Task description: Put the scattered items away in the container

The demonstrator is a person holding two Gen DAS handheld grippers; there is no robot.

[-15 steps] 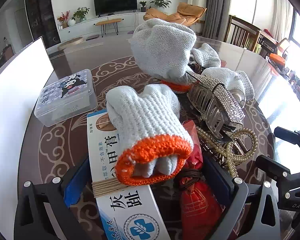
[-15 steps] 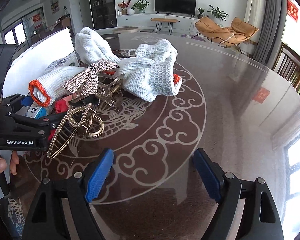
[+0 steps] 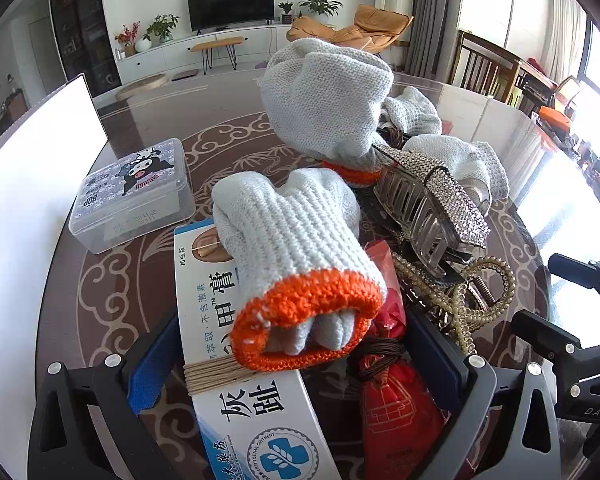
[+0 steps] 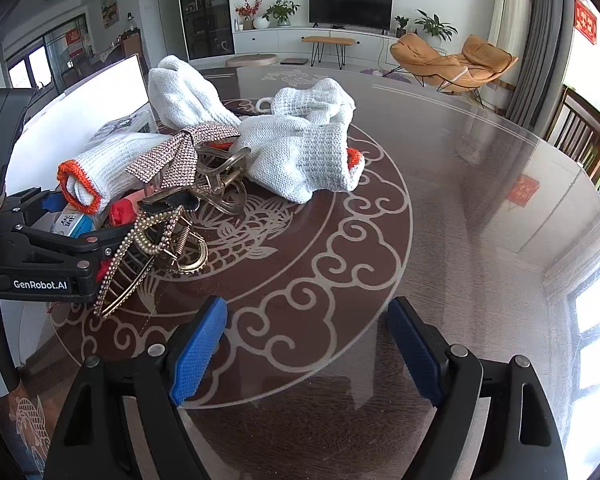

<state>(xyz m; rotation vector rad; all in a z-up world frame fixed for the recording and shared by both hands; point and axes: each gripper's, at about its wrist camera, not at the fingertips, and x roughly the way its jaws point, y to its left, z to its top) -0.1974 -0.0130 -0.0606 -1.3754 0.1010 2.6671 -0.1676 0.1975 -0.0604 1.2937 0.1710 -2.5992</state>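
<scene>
My left gripper point(image 3: 296, 360) is open, its blue pads either side of a white and blue ointment box point(image 3: 252, 408), the orange cuff of a grey knit glove point(image 3: 296, 248) and a red pouch point(image 3: 396, 408). I cannot tell whether the pads touch them. Beyond lie a rhinestone hair claw point(image 3: 432, 208), a pearl hair claw point(image 3: 460, 300) and more knit gloves point(image 3: 324, 96). My right gripper point(image 4: 308, 352) is open above bare table glass, right of the pile; the gloves point(image 4: 300, 156) lie ahead of it. A white container wall point(image 3: 32, 208) stands at the left.
A clear plastic box with a cartoon lid point(image 3: 132, 192) sits beside the white container. The round glass table point(image 4: 480, 208) stretches to the right. The left gripper's black body point(image 4: 40, 256) shows at the left of the right wrist view. Chairs point(image 4: 580, 128) stand past the table edge.
</scene>
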